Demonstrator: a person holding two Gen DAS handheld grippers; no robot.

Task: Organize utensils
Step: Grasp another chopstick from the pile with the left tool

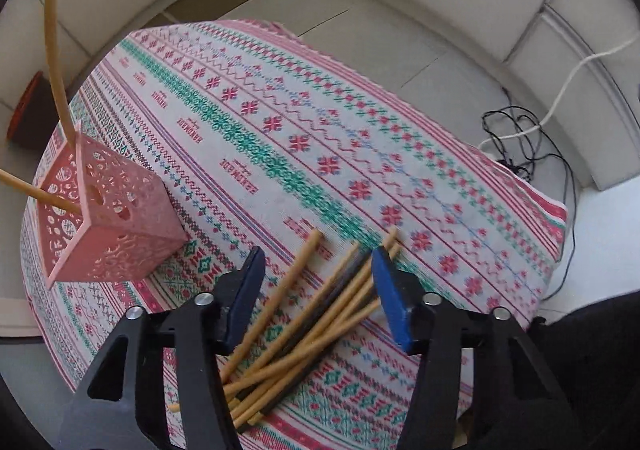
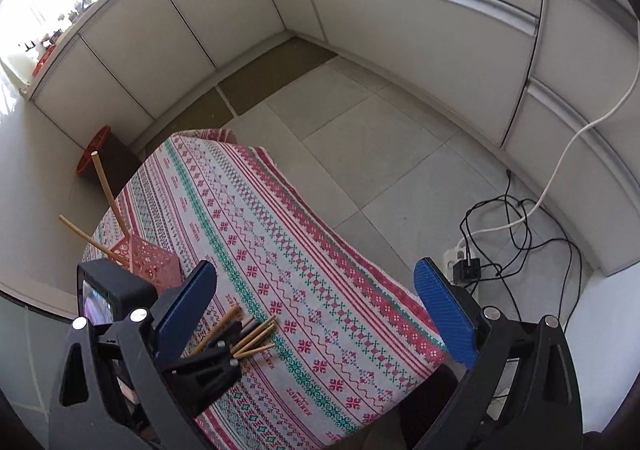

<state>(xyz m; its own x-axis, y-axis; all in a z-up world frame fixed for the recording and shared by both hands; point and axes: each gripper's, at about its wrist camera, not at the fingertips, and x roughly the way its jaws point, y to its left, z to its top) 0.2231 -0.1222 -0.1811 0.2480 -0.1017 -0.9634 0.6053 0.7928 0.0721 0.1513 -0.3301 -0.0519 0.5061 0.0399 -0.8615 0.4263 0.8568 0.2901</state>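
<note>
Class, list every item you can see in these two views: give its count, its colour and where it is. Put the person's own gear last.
Loose chopsticks: a pile, count unclear, mostly tan with some dark ones, on the cloth between the left jaws.
Chopsticks in holder: two, tan, leaning out of the holder.
Utensil holder: one, pink, perforated, on the cloth's left side.
Tablecloth: one, white with red and green patterns, covering the table.
Bin: one, dark with a red rim, on the floor beyond the table.
Cables: black and white, on the floor at right.
Left gripper: black, blue pads, open over the pile.
Right gripper: black, blue pads, open, empty.
</note>
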